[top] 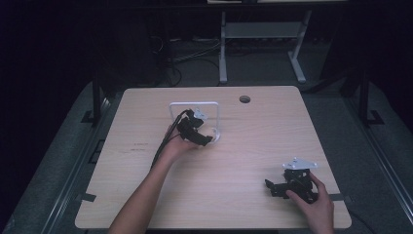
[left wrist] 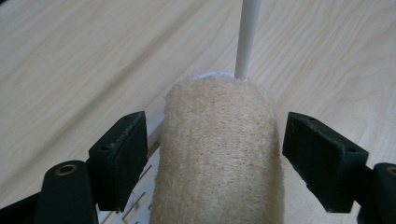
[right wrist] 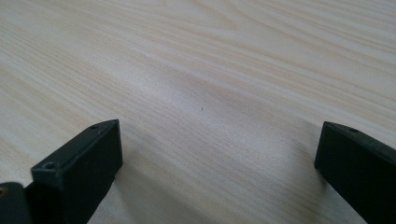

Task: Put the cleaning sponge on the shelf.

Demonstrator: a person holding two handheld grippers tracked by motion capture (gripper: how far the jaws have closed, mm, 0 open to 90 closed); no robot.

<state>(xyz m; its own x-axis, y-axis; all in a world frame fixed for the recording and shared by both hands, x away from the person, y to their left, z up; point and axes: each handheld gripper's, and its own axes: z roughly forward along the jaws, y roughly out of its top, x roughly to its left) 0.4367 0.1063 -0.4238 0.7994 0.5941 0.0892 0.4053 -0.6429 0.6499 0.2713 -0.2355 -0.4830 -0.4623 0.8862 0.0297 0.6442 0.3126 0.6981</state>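
At the middle of the high view, slightly left, the left gripper reaches to the foot of a white wire stand on the wooden table. In the left gripper view a beige, fuzzy roll lies between the black jaws, running away toward the stand's white rod at the top centre. The jaws stand wide with a visible gap on each side, so the pads are not pressing the roll; it seems to rest against the stand's base, as if just set there or about to be taken. At the lower right of the high view, the right gripper sits low over bare wood, jaws spread with nothing between them, apparently parked clear of the work.
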